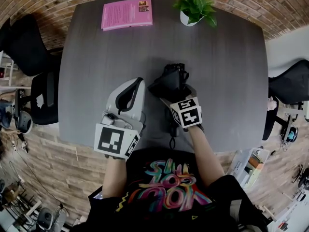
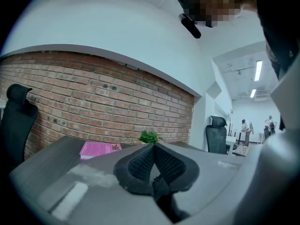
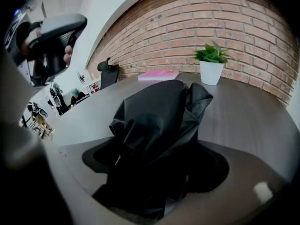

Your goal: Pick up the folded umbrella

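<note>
The folded black umbrella (image 1: 174, 74) lies as a crumpled bundle on the grey table (image 1: 96, 71), right of centre near the front edge. My right gripper (image 1: 170, 88) points steeply down over its near end. In the right gripper view the umbrella (image 3: 154, 121) fills the space between the jaws, which stand spread wide, and the right gripper (image 3: 157, 172) is open around it. My left gripper (image 1: 140, 81) hovers just left of the umbrella. It is shut with nothing in it, and its black pads (image 2: 140, 165) meet at the tip.
A pink book (image 1: 126, 13) lies at the table's far left and a potted plant (image 1: 195, 7) stands at the far right, against a brick wall. Black office chairs (image 1: 24, 47) (image 1: 289, 83) flank the table. The person stands at the front edge.
</note>
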Demonstrator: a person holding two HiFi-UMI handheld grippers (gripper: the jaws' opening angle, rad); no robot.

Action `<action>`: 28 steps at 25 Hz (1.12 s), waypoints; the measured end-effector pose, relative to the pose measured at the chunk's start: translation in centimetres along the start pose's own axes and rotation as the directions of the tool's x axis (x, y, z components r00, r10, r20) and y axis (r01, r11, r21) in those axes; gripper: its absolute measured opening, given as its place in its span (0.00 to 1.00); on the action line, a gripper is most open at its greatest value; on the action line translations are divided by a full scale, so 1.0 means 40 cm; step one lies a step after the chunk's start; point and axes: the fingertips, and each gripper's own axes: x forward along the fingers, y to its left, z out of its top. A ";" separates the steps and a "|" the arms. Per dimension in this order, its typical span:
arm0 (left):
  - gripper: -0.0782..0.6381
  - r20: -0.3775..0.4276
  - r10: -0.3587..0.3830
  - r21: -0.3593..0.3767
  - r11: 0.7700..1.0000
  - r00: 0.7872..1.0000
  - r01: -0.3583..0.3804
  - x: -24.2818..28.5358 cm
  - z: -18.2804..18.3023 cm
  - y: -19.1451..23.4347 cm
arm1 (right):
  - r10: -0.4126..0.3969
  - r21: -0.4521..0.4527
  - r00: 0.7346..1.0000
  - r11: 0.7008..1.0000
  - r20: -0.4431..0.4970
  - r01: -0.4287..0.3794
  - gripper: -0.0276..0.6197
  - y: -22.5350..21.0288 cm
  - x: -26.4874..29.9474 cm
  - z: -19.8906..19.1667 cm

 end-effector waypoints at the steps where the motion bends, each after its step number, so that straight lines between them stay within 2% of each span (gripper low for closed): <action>1: 0.11 0.001 0.000 0.000 1.000 1.000 0.000 0.002 0.001 0.001 | 0.009 -0.002 1.000 1.000 -0.018 -0.009 0.70 0.001 0.007 -0.006; 11: 0.11 0.006 -0.008 -0.002 1.000 1.000 0.008 0.024 0.008 0.008 | 0.016 -0.018 0.999 1.000 -0.032 -0.016 0.70 0.006 0.019 -0.009; 18: 0.11 0.011 -0.018 -0.001 1.000 1.000 0.018 0.026 0.013 0.005 | -0.006 0.020 0.999 1.000 -0.033 0.007 0.58 0.000 0.010 -0.010; 28: 0.11 0.030 -0.017 0.008 1.000 0.999 0.017 0.016 0.037 0.017 | 0.003 0.073 1.000 0.997 -0.026 -0.002 0.52 -0.004 -0.006 -0.007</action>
